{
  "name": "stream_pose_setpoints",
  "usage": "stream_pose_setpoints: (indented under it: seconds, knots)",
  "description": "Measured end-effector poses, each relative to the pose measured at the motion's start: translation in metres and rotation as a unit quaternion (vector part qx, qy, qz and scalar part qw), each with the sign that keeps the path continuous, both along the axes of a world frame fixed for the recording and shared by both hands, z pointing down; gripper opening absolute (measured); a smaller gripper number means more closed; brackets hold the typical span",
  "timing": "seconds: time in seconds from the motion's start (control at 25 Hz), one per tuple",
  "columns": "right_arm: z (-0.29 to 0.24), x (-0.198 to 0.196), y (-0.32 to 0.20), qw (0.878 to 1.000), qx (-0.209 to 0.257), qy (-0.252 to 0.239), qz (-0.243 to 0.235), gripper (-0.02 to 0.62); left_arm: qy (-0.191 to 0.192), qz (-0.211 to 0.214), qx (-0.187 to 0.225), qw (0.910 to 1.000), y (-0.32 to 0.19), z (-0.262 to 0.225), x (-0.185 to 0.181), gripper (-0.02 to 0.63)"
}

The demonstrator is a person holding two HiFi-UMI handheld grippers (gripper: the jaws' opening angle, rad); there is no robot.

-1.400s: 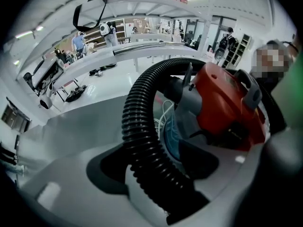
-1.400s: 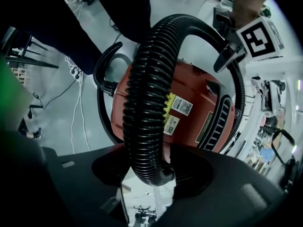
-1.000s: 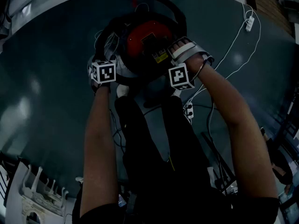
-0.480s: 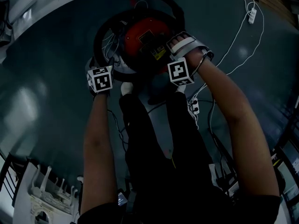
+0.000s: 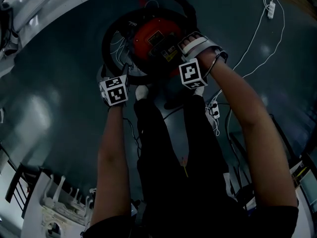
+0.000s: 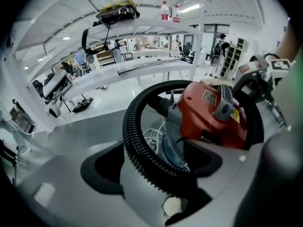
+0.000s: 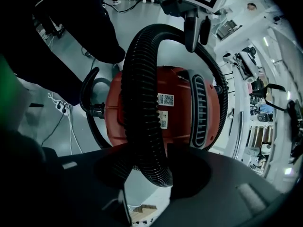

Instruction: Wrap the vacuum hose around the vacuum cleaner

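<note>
Grey floor, upper centre of head view: red vacuum cleaner (image 5: 156,38), black hose (image 5: 110,43) looped round it. Left gripper (image 6: 165,183) just opening wide, hose loose between. Right gripper (image 7: 149,174) just closing, pinching hose.

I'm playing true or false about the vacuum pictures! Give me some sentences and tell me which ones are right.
The vacuum cleaner has a red top. True.
The hose is white. False: it is black.
The vacuum cleaner stands on a table. False: it stands on the floor.
The hose runs between the right tongs. True; they have just been closing on it.
The left tongs are shut. False: they are wide open, having just been opening, with the hose between them.
</note>
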State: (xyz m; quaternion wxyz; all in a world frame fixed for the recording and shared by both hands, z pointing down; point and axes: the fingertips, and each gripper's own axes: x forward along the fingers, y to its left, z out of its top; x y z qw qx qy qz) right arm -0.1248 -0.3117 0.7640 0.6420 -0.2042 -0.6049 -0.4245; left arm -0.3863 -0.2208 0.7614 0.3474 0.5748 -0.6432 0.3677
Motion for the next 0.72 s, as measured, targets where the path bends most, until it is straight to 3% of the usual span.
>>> stream_pose_setpoints:
  seconds: [0.16, 0.28, 0.36, 0.44, 0.52, 0.6, 0.72]
  knots:
    - [0.002, -0.001, 0.000, 1.000, 0.003, -0.004, 0.006, 0.210, -0.002, 0.011, 0.006, 0.9999, 0.000, -0.008, 0.011, 0.394]
    - [0.001, 0.001, 0.001, 1.000, 0.001, -0.012, 0.020, 0.215, 0.012, 0.092, 0.015, 0.9955, -0.008, -0.026, 0.047, 0.394]
    - [-0.001, -0.001, 0.002, 0.999, -0.004, -0.023, 0.033, 0.218, 0.025, 0.183, 0.024, 0.9825, -0.013, -0.040, 0.084, 0.394]
    - [-0.004, -0.004, 0.003, 0.998, -0.009, -0.035, 0.042, 0.218, 0.041, 0.267, 0.022, 0.9626, -0.014, -0.048, 0.123, 0.382]
    - [-0.005, -0.004, 0.005, 0.998, -0.008, -0.037, 0.041, 0.216, 0.055, 0.321, 0.011, 0.9455, -0.013, -0.049, 0.151, 0.346]
    - [-0.006, 0.000, 0.006, 0.999, -0.005, -0.031, 0.039, 0.218, 0.091, 0.347, 0.000, 0.9336, -0.014, -0.051, 0.168, 0.314]
    - [-0.009, 0.001, 0.003, 0.998, -0.009, -0.039, 0.054, 0.215, 0.210, 0.331, 0.011, 0.9198, -0.021, -0.069, 0.191, 0.319]
